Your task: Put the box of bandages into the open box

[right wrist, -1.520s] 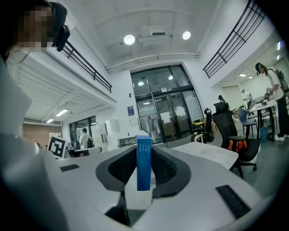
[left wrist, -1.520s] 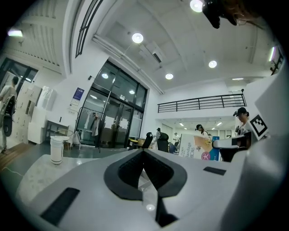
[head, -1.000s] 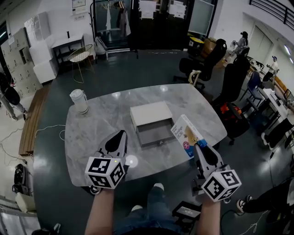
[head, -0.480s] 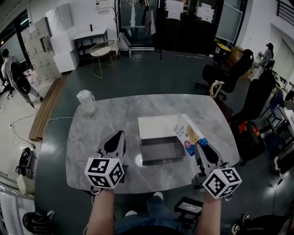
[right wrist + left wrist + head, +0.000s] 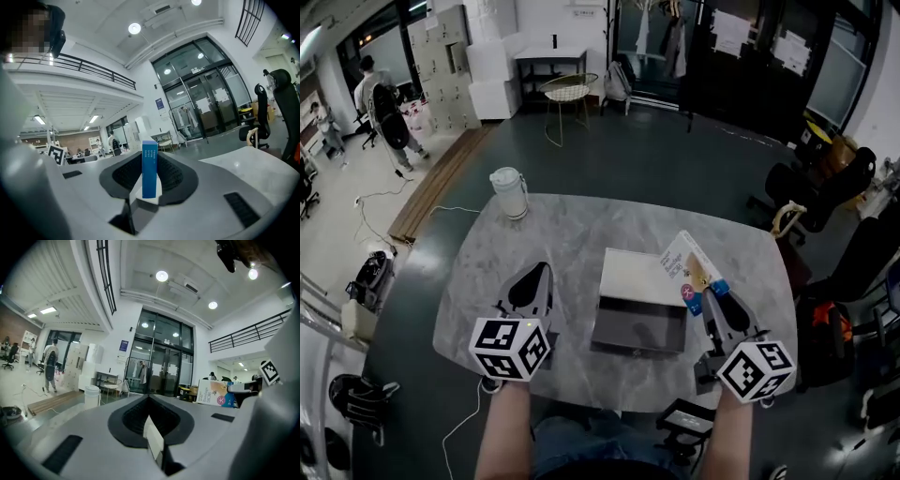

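Since everything here sits on the big oval marble desk (image 5: pixel 516 272), I'll start there: it fills most of the head view, with grey floor all round it. Next biggest is the open box (image 5: pixel 637 348), near the middle of the desk between my two arms. Its grey tray faces me with nothing in it, and a white part lies at the far side.

My left tool (image 5: pixel 541 268) hovers over the desk just left of the open box. Its jaws are together, nothing between them.

My right tool (image 5: pixel 710 296) is off the open box's right side, clamped on the box of bandages (image 5: pixel 688 269) at its blue lower end. The bandage box stands tilted up out of the jaws, its white end leaning away from me. In the head view it overlaps the right edge of that white part. So it's in the tool, not in the tray. From the right gripper view I see it edge-on, narrow blue side towards the camera, sitting upright between the pads.

Smallest thing: a white jug (image 5: pixel 509 192) at the desk's far left edge, well apart from everything else.
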`<state>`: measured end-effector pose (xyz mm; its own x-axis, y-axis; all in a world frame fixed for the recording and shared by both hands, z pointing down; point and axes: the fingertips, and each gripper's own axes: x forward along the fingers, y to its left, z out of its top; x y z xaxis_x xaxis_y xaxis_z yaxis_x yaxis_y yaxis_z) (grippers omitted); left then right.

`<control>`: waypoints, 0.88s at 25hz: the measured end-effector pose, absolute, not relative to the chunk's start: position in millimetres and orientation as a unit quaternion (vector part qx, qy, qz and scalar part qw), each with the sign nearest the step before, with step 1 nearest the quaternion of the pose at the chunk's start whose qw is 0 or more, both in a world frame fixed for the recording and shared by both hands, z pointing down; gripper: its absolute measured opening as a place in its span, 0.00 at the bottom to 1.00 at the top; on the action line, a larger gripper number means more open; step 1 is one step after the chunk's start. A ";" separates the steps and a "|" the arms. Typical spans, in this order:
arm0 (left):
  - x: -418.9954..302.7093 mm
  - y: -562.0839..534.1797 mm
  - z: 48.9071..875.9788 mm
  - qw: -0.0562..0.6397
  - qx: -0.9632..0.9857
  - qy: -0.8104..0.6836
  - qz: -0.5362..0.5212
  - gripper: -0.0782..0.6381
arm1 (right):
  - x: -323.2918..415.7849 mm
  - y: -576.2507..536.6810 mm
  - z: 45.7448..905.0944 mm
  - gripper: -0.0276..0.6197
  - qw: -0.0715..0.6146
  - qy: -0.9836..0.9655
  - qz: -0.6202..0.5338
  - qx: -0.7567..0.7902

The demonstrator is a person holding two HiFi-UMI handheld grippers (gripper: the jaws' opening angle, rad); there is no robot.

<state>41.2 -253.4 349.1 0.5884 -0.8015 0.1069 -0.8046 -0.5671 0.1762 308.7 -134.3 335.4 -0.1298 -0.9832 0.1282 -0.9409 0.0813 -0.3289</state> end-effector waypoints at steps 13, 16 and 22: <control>-14.5 -231.1 376.2 0.125 0.831 -0.541 0.030 0.12 | 278.3 -166.6 373.5 0.21 0.042 0.779 -0.217 -0.586; -23.0 -226.8 384.4 0.132 0.826 -0.547 0.041 0.12 | 268.2 -167.7 384.9 0.21 0.033 0.784 -0.232 -0.575; -35.7 -222.2 402.1 0.146 0.815 -0.558 0.057 0.12 | 254.1 -167.3 407.1 0.21 0.014 0.788 -0.260 -0.559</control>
<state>-35.7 -222.2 402.1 0.3704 -0.8929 0.2559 -0.9262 -0.3340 0.1752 254.1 -167.3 407.1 -0.3757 -0.8870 0.2686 -0.8728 0.2412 -0.4244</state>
